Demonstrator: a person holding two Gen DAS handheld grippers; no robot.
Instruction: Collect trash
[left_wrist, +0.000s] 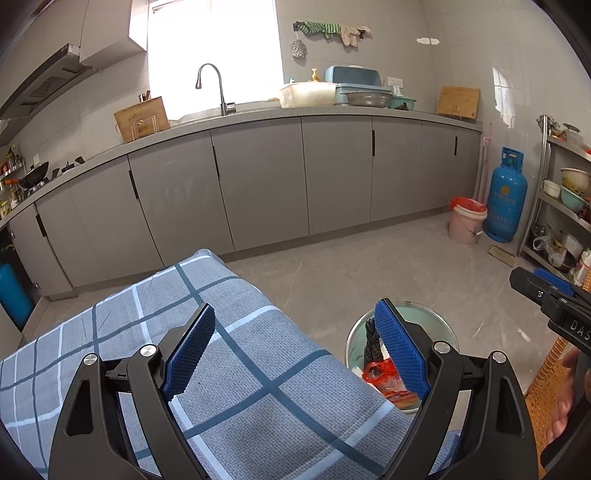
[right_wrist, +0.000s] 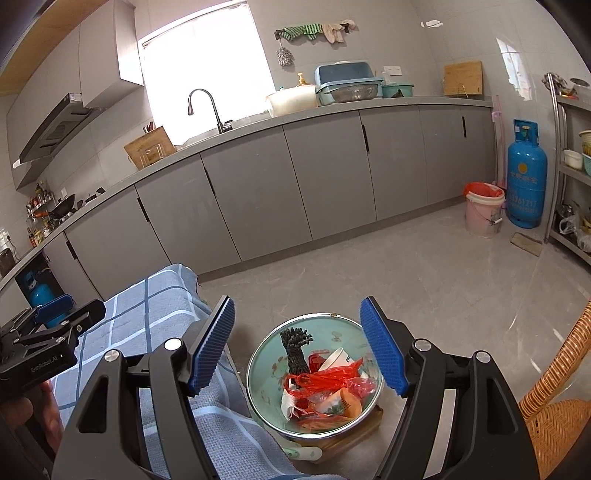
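1. My left tongs (left_wrist: 299, 354) stand wide apart, nothing between them, over the checked cloth (left_wrist: 236, 398).
2. My right tongs (right_wrist: 303, 350) gape empty above the trash (right_wrist: 325, 387), which lies heaped in the metal bowl (right_wrist: 258, 354) just below; I judge collecting is done.
3. Ahead: grey floor (right_wrist: 369, 258), cabinets (right_wrist: 325, 170), a lined bucket (right_wrist: 484, 210).

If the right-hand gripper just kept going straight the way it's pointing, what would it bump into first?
Probably the trash bowl: it lies low between the open right gripper fingers, with a red plastic bag on top. Depth is unclear, so it might pass over the rim to the floor.
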